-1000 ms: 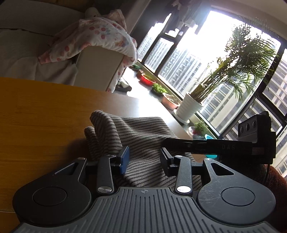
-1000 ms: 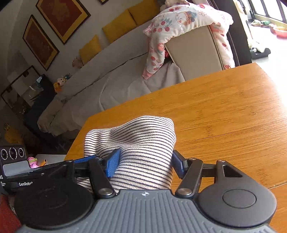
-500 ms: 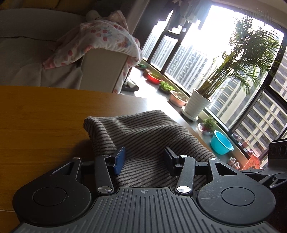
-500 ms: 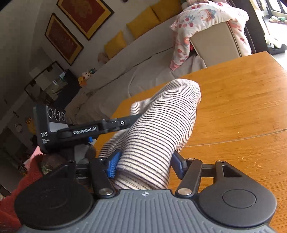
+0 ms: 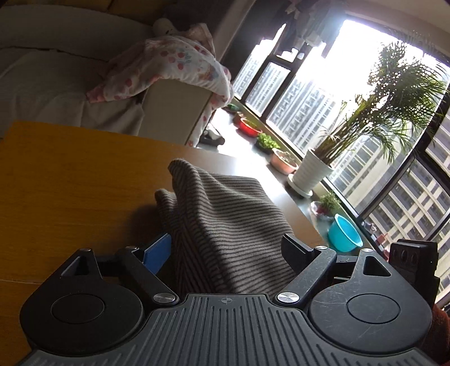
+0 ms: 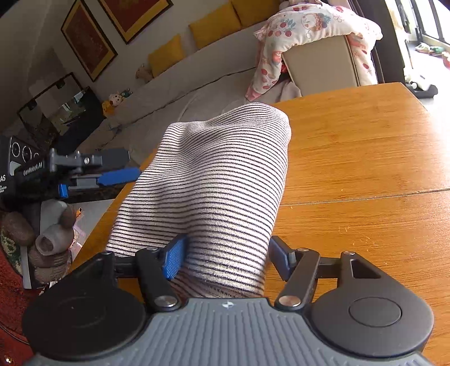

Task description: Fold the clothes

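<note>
Over the wooden table [image 6: 365, 157], you held both grippers low and level with one striped garment [image 6: 213, 180] bunched between them. Your left gripper [image 5: 226, 247] pointed toward the window side of the table, its fingers spread wide, with the cloth draped through the gap; I could not tell whether either pad pressed it. Your right gripper [image 6: 225, 253] pointed along the table toward the sofa [image 6: 197, 93], its fingers likewise apart with the garment's fold filling the space between them, the blue pad [image 6: 174, 259] touching the cloth on one side. In the right wrist view, your left gripper appeared beyond the table's far edge, beside the garment's end. Past the table I counted one sofa, one floral blanket [image 6: 309, 25] over its arm, three yellow cushions [image 6: 166, 55], two framed pictures [image 6: 87, 42] and one potted palm [image 5: 365, 126].
</note>
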Motion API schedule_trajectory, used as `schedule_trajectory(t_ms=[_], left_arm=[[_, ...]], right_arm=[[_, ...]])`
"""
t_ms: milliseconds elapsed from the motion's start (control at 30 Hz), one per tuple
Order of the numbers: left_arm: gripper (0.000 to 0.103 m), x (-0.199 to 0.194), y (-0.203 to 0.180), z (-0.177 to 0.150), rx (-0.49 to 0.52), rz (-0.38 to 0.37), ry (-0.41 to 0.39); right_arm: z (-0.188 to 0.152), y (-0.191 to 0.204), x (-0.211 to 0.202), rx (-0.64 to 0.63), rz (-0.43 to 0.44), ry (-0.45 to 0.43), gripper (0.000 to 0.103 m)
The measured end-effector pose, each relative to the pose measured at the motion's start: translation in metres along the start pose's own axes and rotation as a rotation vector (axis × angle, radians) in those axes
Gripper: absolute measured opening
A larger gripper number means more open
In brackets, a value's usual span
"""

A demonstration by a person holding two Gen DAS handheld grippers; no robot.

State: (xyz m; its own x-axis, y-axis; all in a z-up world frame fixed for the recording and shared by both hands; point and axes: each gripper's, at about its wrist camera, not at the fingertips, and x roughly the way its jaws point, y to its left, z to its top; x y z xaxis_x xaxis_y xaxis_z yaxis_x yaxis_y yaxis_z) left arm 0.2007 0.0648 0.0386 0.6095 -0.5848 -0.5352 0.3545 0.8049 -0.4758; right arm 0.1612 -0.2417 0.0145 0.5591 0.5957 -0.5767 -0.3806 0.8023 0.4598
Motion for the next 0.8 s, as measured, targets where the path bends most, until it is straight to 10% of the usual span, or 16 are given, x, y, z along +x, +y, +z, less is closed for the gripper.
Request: schedule_trajectory(t_ms=[200,533,800], left_arm=[[0.060,0.012,0.004,-0.030,-0.045,-0.038,0.065],[0.063,-0.017,-0.018,-0.070,0.080,-0.063,0.134],[0.063,-0.047,-0.029,-0.068,0.085,-0.016,0.045]], right_arm=[[-0.006,0.003,-0.004,-0.017,-0.001,0.008,0.063],[-0.033,0.033,-0.038,-0.136,0.028,0.091,0.061],[-0.023,0.020,-0.055,-0.053,0.008,-0.036,0.075]])
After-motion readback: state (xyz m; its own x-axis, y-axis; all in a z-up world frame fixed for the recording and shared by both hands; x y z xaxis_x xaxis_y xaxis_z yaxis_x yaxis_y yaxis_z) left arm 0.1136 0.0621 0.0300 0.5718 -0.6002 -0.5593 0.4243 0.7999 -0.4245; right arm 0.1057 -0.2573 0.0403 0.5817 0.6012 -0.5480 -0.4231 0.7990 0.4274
